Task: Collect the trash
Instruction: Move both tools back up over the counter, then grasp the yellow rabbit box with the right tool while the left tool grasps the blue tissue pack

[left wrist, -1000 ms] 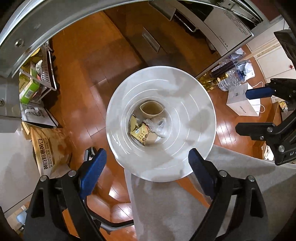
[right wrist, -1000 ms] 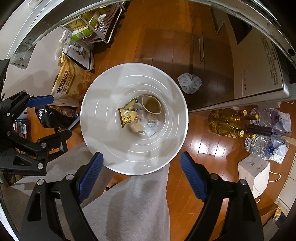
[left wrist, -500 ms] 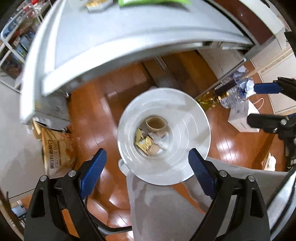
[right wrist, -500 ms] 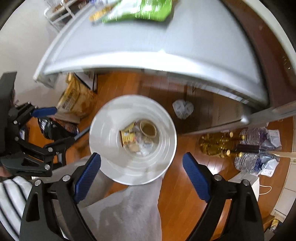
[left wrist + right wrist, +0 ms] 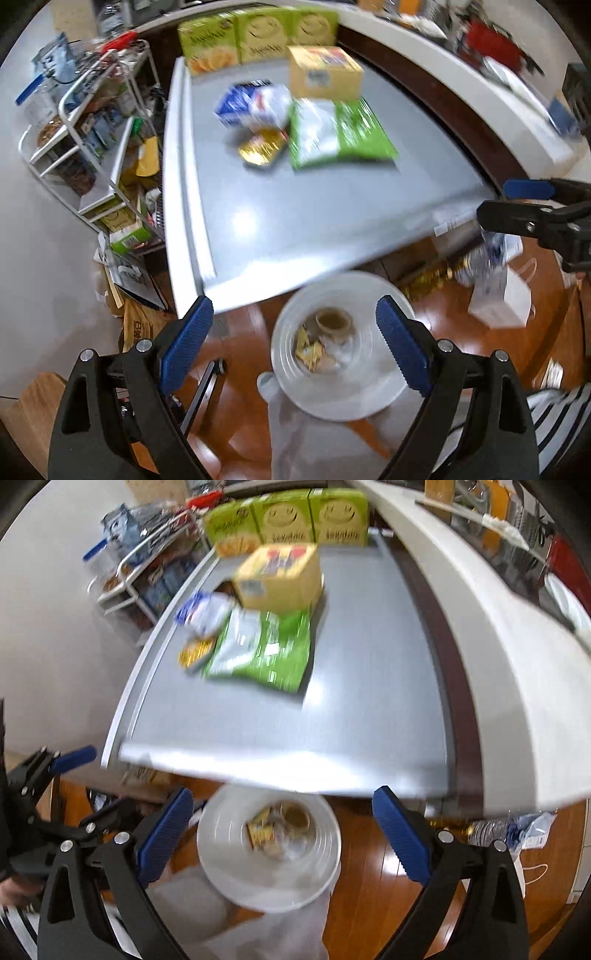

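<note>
A white bin (image 5: 369,398) stands on the floor below the grey table (image 5: 332,221); it holds a paper cup (image 5: 332,320), a yellow wrapper (image 5: 310,350) and clear plastic. The bin also shows in the right wrist view (image 5: 229,864). On the table lie a green bag (image 5: 343,134), a blue-white wrapper (image 5: 255,103), a gold wrapper (image 5: 260,149) and a yellow box (image 5: 323,72). My left gripper (image 5: 295,343) is open and empty above the bin. My right gripper (image 5: 282,834) is open and empty above the bin; it also shows at the left wrist view's right edge (image 5: 517,201).
Three green boxes (image 5: 288,520) stand at the table's far end. A wire rack (image 5: 85,129) with packets stands left of the table. A brown paper bag (image 5: 140,325), bottles (image 5: 491,827) and a white box (image 5: 509,302) are on the wooden floor. A white counter (image 5: 498,627) runs along the right.
Both grippers have tilted up and back from looking straight down into the bin; the table top and its wrappers have come into view. Both stay open and empty.
</note>
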